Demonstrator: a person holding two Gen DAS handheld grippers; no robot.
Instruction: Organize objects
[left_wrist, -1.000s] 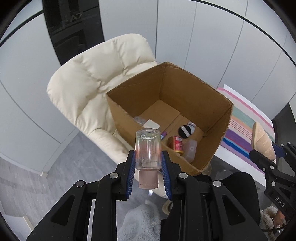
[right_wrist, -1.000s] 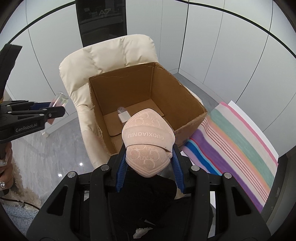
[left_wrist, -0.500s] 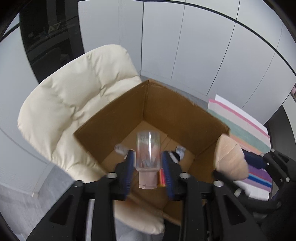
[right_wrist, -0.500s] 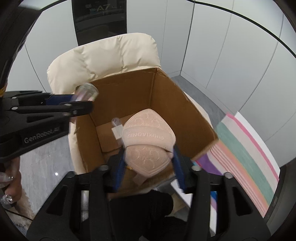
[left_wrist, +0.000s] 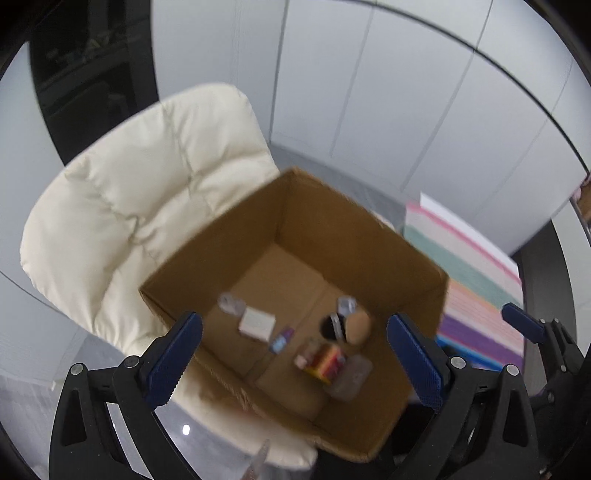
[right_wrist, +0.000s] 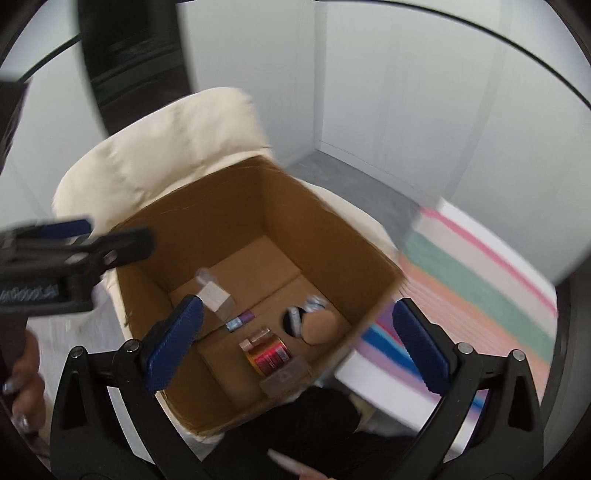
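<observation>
Cream padded chair (left_wrist: 140, 206): far left of the scene, serving as the stand that lifts the box to a height both hands can reach from above.

Cardboard box (left_wrist: 207, 266): open-topped, seated on the chair, flaps out of the way; evidently the collecting bin for the task.

Left gripper (left_wrist: 295, 354): poised above the near left rim of the box, angled steeply down into it. Its jaws are opening and stand very wide; nothing lies between the blue pads, and nothing touches them. In the right wrist view it (right_wrist: 92, 240) enters from the left over the box edge, a hand (right_wrist: 22, 369) below it.

Box contents, left to right on the floor of the box: a small clear container (left_wrist: 231, 303) by the left wall; a white carton (left_wrist: 257, 324); a small purple tube (left_wrist: 281, 339); a gold and red can (right_wrist: 269, 354) lying on its side, near centre; a dark round compact (left_wrist: 330, 326); a tan rounded pad (right_wrist: 320, 326) just beside the compact; a translucent lidded piece (left_wrist: 351, 376) at the near wall. All lie loose, as dropped items would, not arranged.

Right gripper (right_wrist: 299, 347): over the near right rim, likewise pointing down. Jaws opening, spread wide, holding nothing.

Striped mat (right_wrist: 480, 280): far right, on the floor beyond the box.
</observation>
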